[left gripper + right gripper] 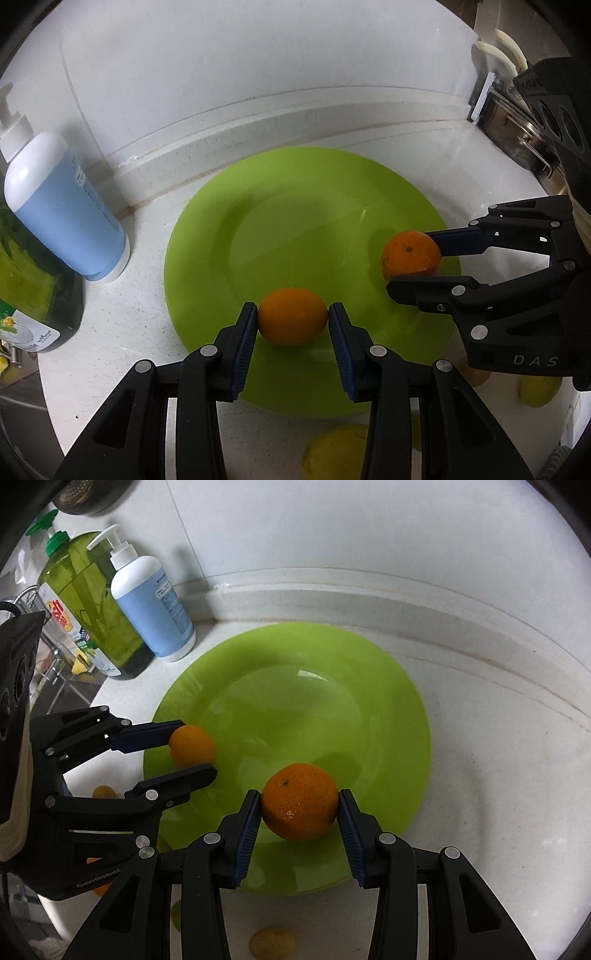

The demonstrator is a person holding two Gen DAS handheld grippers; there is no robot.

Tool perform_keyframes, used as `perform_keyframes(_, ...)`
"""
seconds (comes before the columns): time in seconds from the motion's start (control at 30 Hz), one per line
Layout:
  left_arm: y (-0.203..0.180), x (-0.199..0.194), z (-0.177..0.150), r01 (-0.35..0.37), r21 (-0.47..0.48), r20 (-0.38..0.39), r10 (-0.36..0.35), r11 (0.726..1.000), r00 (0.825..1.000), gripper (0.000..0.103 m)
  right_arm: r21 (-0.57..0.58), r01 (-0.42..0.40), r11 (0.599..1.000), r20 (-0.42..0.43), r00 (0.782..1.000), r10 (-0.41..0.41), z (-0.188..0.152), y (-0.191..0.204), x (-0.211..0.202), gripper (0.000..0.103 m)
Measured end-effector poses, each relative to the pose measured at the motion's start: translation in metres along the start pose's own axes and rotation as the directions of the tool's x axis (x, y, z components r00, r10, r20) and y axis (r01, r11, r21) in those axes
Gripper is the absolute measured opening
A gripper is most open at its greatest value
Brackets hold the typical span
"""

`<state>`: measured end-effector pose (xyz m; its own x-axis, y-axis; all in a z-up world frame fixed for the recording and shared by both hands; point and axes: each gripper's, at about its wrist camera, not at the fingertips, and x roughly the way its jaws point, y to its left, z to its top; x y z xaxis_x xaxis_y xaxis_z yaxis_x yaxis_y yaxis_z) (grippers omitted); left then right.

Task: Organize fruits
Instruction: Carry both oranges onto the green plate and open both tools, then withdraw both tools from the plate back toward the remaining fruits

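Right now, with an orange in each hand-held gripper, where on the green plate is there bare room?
The plate is bare across its centre and wall-side half. The near edge is crowded: left hand-held gripper and right hand-held gripper each clamp an orange there.

Matte black plastic two-finger left gripper [292, 321] is showing dark blue ribbed pads [246, 345] and round silver screw heads along its linkage bars. The matching right gripper [300, 806], at the lower centre of its frame, is wearing identical blue pads [248, 836]; white "GenRobot" lettering is showing at lower left.
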<state>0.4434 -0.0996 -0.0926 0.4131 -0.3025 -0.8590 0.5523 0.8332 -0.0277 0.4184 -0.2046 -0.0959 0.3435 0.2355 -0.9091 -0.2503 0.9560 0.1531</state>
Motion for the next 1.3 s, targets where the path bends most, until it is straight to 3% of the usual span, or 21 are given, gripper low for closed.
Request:
perform_keyframes(0.23, 0.001, 0.004, 0.003, 0.000, -0.002, -0.005, 0.000, 1.000, 1.000, 0.039, -0.003, 0.003, 1.000, -0.012, 1.000, -0.003, 0.000, -0.001, 0.003, 0.043)
perform_keyframes(0.43, 0.003, -0.006, 0.003, -0.008, -0.030, 0.016, 0.009, 1.000, 1.000, 0.053, 0.004, 0.018, 1.000, -0.002, 1.000, -0.018, -0.001, -0.001, -0.001, 0.046)
perform_keyframes(0.73, 0.003, -0.063, -0.004, -0.032, -0.070, 0.132, 0.041, 0.997, 0.990, 0.064, 0.038, 0.049, 0.998, 0.098, 0.994, -0.052, -0.010, 0.007, -0.044, 0.050)
perform_keyframes(0.9, -0.004, -0.109, -0.021, -0.068, -0.074, 0.212, 0.082, 0.995, 0.974, 0.068, 0.043, 0.094, 0.995, 0.204, 0.974, -0.101, -0.026, 0.022, -0.086, 0.051)
perform_keyframes(1.07, -0.014, -0.147, -0.041, -0.101, -0.105, 0.270, 0.127, 0.989, 0.955, 0.077, 0.056, 0.126, 0.991, 0.304, 0.943, -0.137, -0.051, 0.042, -0.127, 0.062)
perform_keyframes(1.3, -0.018, -0.178, -0.076, -0.078, -0.151, 0.301, 0.121, 0.985, 0.946, 0.083, 0.115, 0.131, 0.985, 0.354, 0.921, -0.164, -0.088, 0.065, -0.157, 0.071)
